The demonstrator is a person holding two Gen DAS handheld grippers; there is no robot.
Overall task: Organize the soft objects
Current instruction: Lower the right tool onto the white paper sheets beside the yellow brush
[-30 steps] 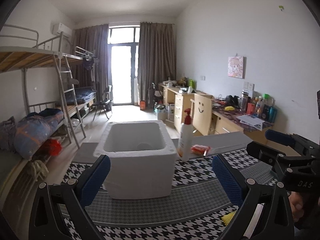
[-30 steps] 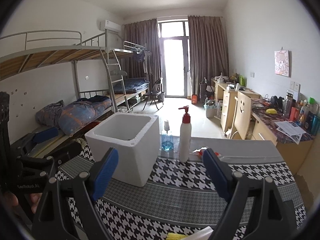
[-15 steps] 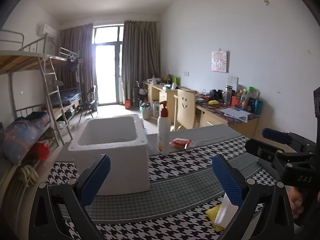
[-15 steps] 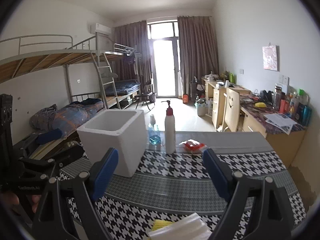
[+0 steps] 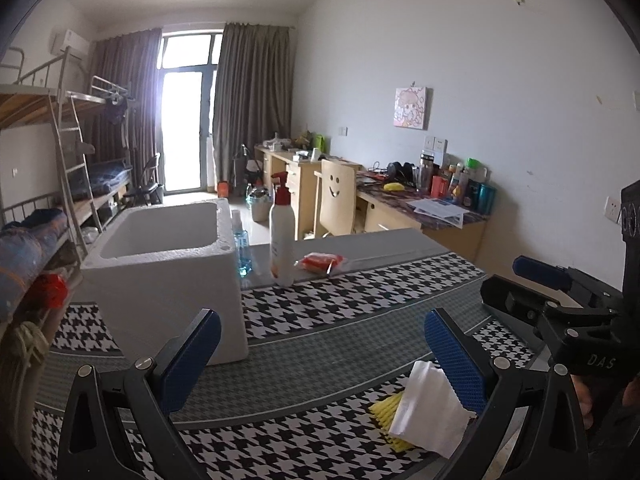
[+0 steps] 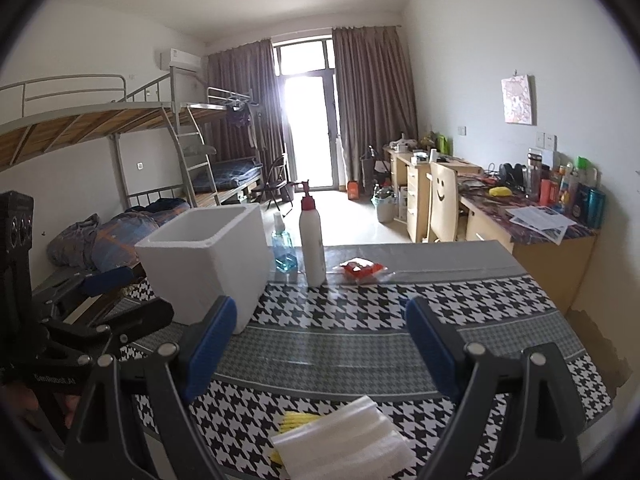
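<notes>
A white foam sheet (image 6: 344, 442) lies on a yellow cloth (image 6: 294, 422) at the table's near edge; both show in the left wrist view, foam sheet (image 5: 430, 408) over yellow cloth (image 5: 386, 410). A white foam box (image 5: 168, 272), open at the top, stands on the houndstooth tablecloth (image 5: 340, 312); it also shows in the right wrist view (image 6: 208, 264). My left gripper (image 5: 320, 356) is open and empty, above the cloth. My right gripper (image 6: 318, 336) is open and empty, just behind the foam sheet.
A white pump bottle (image 6: 312, 240), a blue spray bottle (image 6: 282, 250) and a red packet (image 6: 362, 270) stand behind the box at the far table edge. Bunk beds (image 6: 120, 140) are left, cluttered desks (image 6: 532, 216) right.
Both grippers pulled back and swung right. The foam sheet and yellow cloth came into view at the near edge. Both stay open.
</notes>
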